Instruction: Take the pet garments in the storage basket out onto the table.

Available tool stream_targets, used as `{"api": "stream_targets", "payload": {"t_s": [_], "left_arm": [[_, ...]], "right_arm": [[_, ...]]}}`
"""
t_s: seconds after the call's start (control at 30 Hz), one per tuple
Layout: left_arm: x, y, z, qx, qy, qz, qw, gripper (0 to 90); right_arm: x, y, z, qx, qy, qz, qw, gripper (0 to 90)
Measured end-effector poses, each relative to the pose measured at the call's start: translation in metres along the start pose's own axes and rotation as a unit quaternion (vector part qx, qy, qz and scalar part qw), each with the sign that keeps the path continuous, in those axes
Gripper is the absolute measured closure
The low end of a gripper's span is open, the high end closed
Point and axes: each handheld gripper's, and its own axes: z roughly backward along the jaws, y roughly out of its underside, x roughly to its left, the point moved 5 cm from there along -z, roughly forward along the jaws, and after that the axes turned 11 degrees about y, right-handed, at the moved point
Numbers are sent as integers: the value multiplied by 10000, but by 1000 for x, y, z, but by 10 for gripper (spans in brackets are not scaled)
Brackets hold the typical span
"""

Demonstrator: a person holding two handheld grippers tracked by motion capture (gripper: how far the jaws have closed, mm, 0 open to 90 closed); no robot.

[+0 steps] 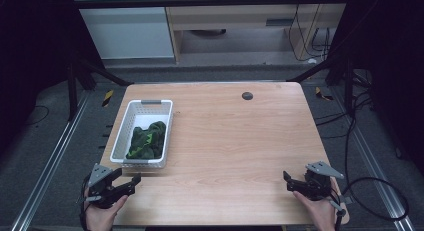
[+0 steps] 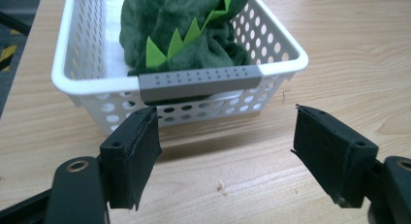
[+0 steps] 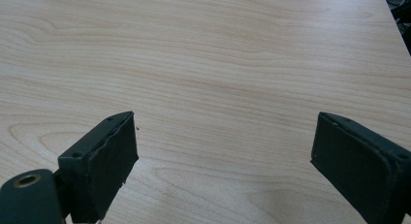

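- Nearest the viewer, at the table's near edge, two hands come in from below, each carrying a black two-jaw gripper.
- Left gripper (image 1: 131, 183): held over the near left corner of the wooden table (image 1: 235, 141). Its jaws stand wide apart with nothing between them; in the left gripper view (image 2: 225, 151) only bare wood shows in the gap.
- Right gripper (image 1: 287, 180): held near the near right corner, well apart from the left one. Its jaws also stand wide apart over bare table, as the right gripper view (image 3: 223, 156) confirms, and nothing is gripped.
- White basket (image 1: 129, 122): a perforated plastic basket standing on the left part of the table, just beyond the left gripper. Its near short wall, fitted with a grey handle strip (image 2: 199, 81), faces the open jaws and lies close ahead of them without touching.
- Green plush toy (image 1: 148, 140): a dark green soft toy with a row of light green pointed spikes (image 2: 181, 37), lying crumpled in the near half of the basket, behind the grey strip. It is apart from both grippers, near the left one and far from the right one.
- Dark round disc (image 1: 247, 95): set into the table top near its far edge, right of centre.
- Beyond the table, cables (image 1: 350, 141) trail across the grey floor at the right.
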Motion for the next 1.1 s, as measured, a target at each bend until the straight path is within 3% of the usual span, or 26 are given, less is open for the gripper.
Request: {"api": "stream_targets", "payload": {"t_s": [0.3,0.83,1.1], "left_arm": [[-4,-18,8,-181,100,-73,9998,241],[1,-53,11,-376,163,-143,9991,241],[7,-61,11,-375,198,-107,9990,241]], "right_arm": [[1,0,1,-6,6,16,10000,94],[3,-1,2,-62,-38,38,10000,93],[2,0,2,-55,-21,51,10000,93]]}}
